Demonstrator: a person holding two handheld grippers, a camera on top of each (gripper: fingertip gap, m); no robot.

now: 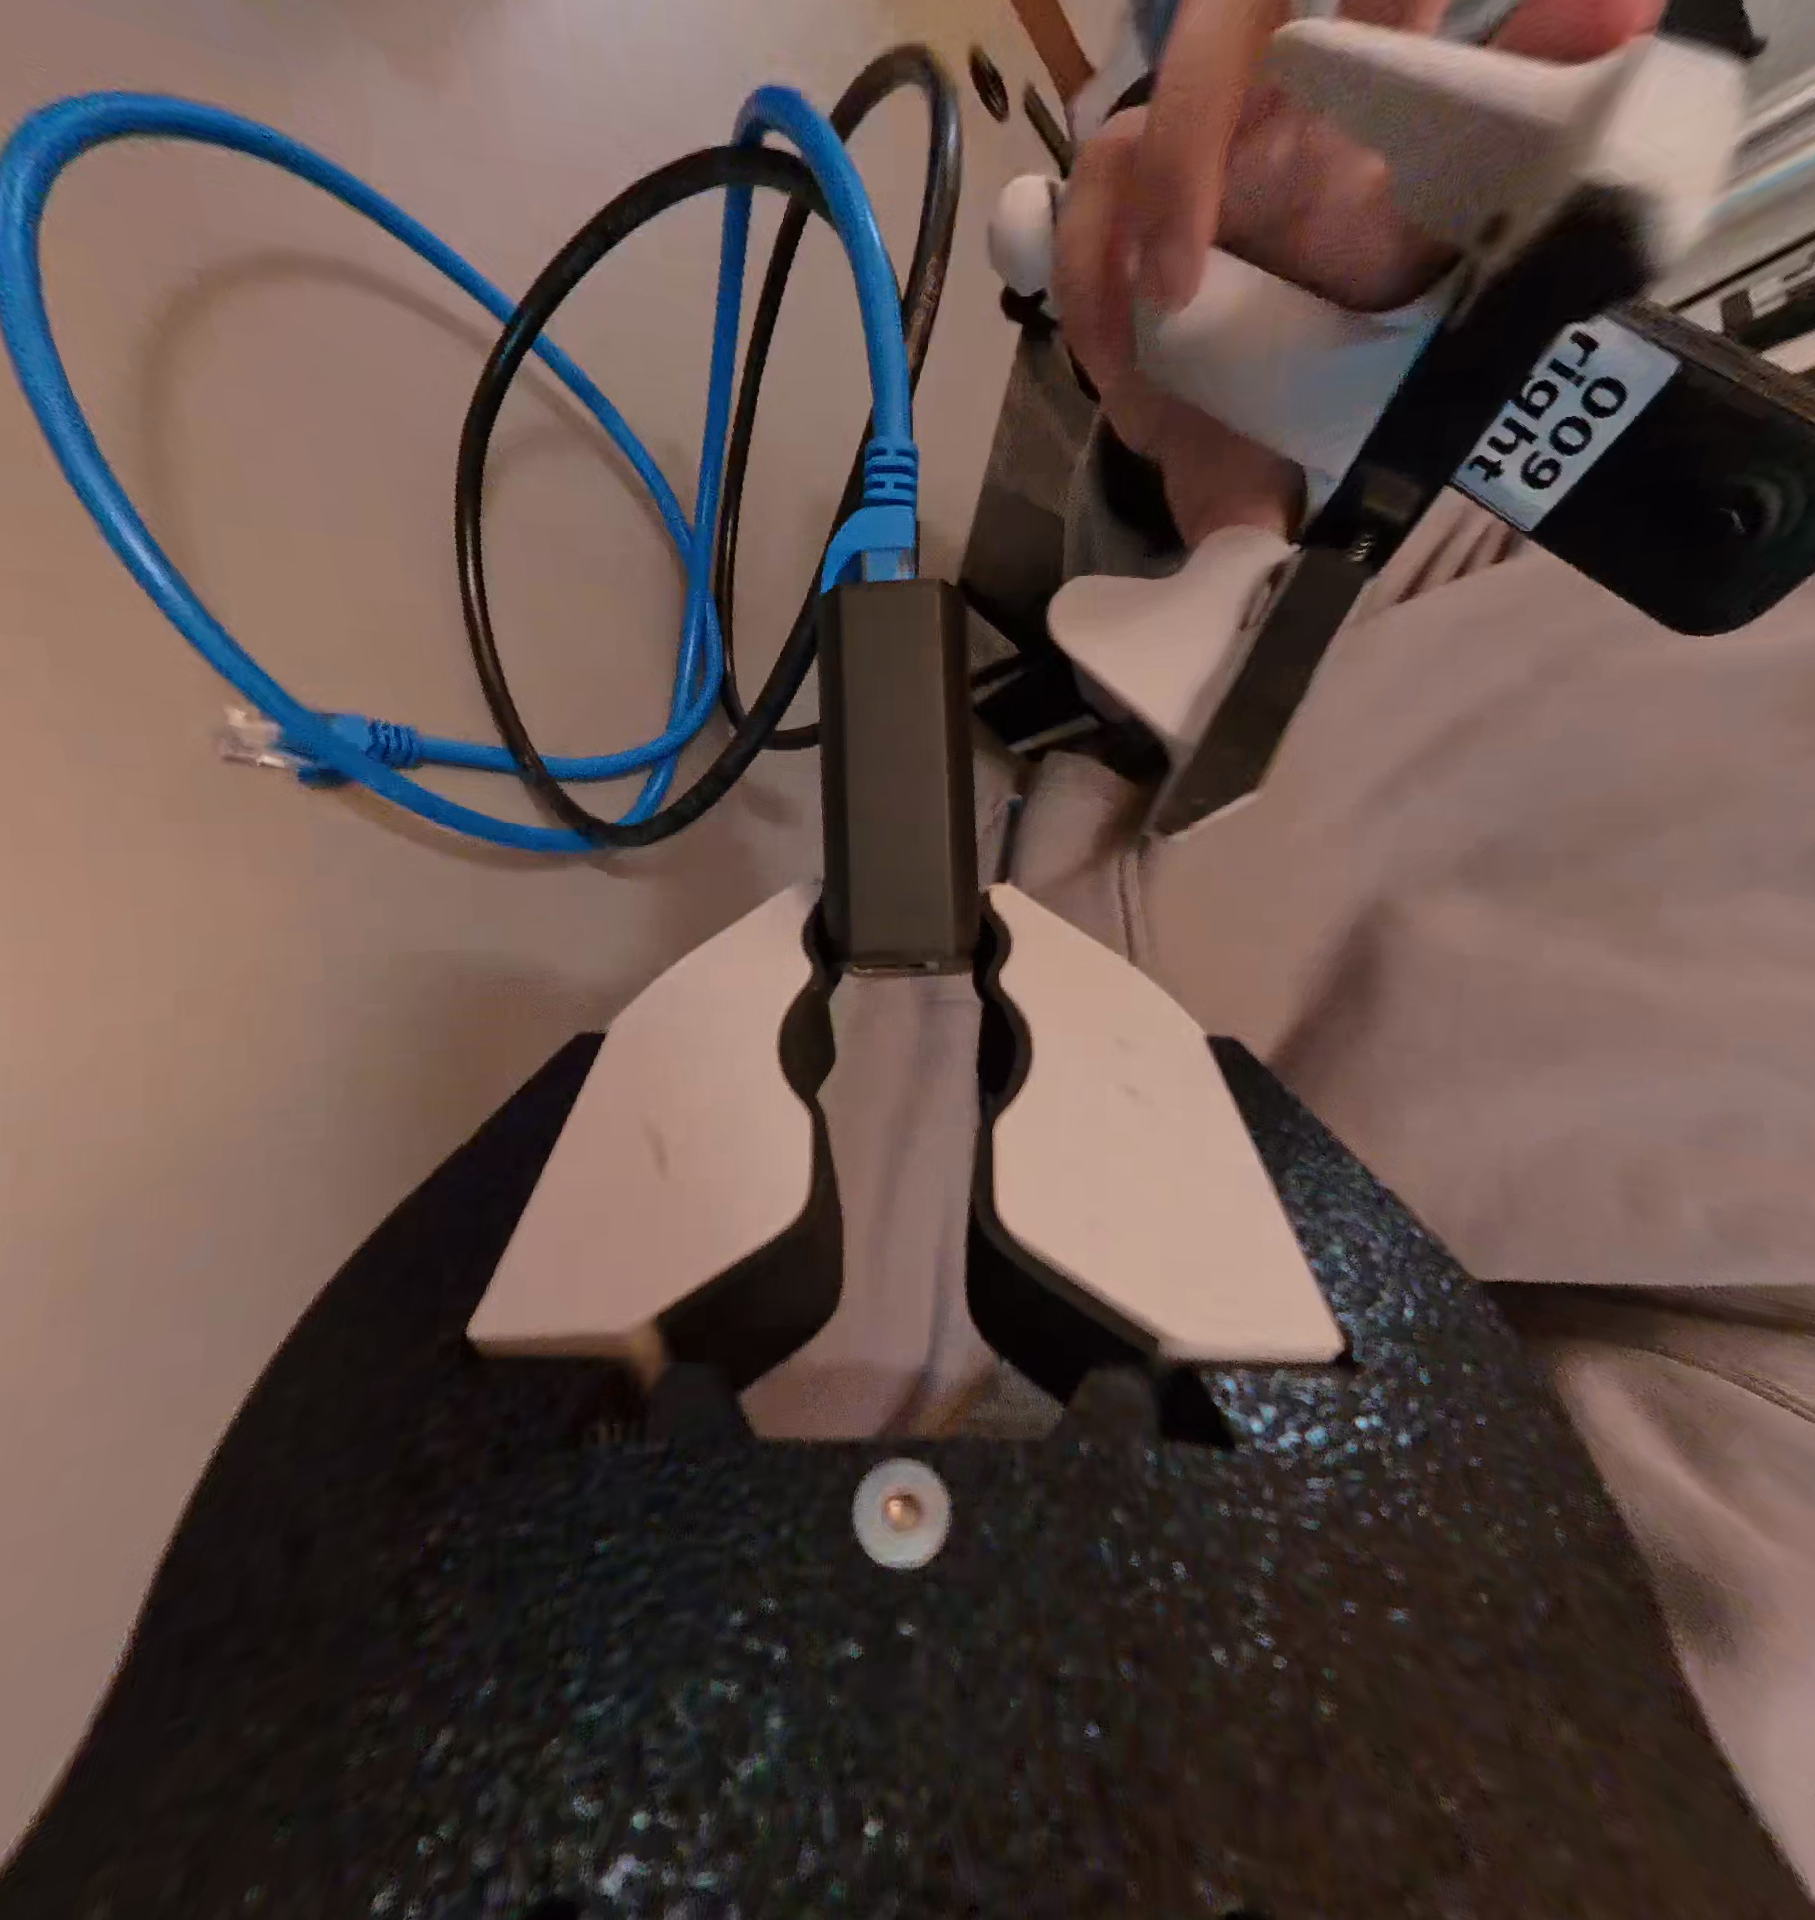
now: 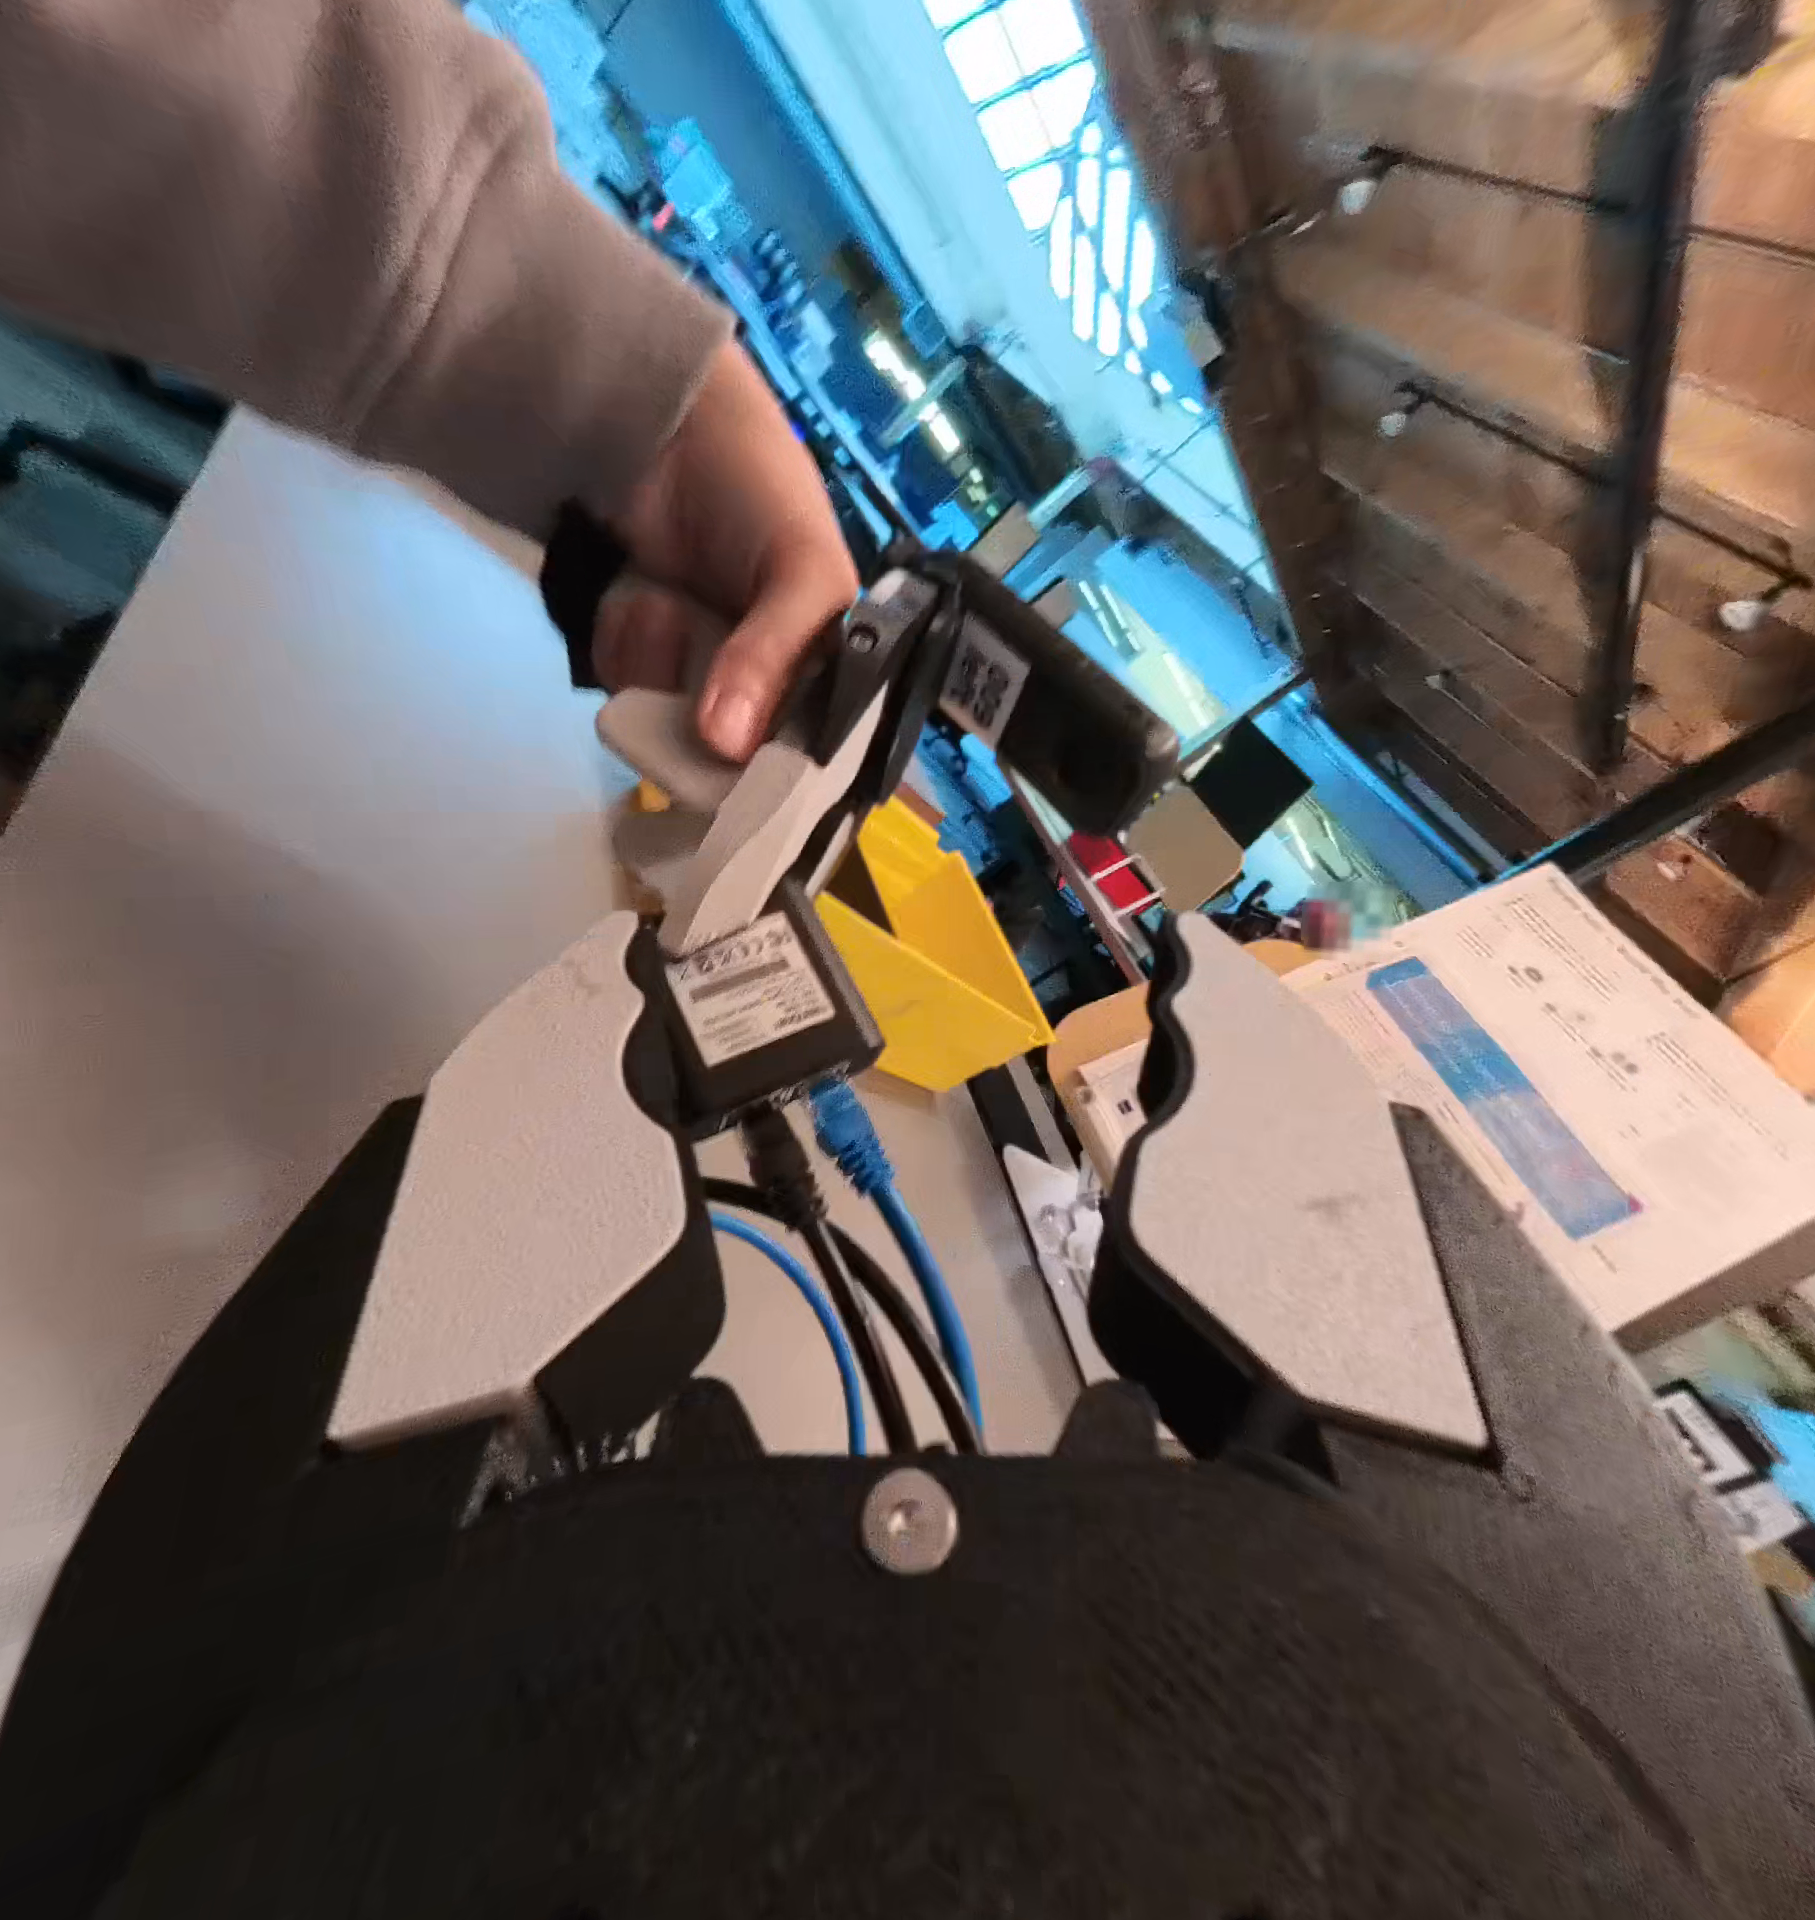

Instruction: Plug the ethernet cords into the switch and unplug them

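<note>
Two views. From the left wrist, we see our left tongs (image 1: 901,935) clenched on the black switch (image 1: 895,774), lifted above the desk (image 1: 207,1039). One blue cord (image 1: 882,488) is plugged in at its 12 o'clock end; the cord's free plug (image 1: 254,738) lies at 9 o'clock, looped with a black cable (image 1: 487,582).

From the right wrist, our right tongs (image 2: 903,997) are released, jaws spread, the left finger touching the switch (image 2: 763,1023). At 11 o'clock a hand (image 2: 737,582) holds the left tongs (image 2: 747,883). Yellow bins (image 2: 934,966) sit beyond.
</note>
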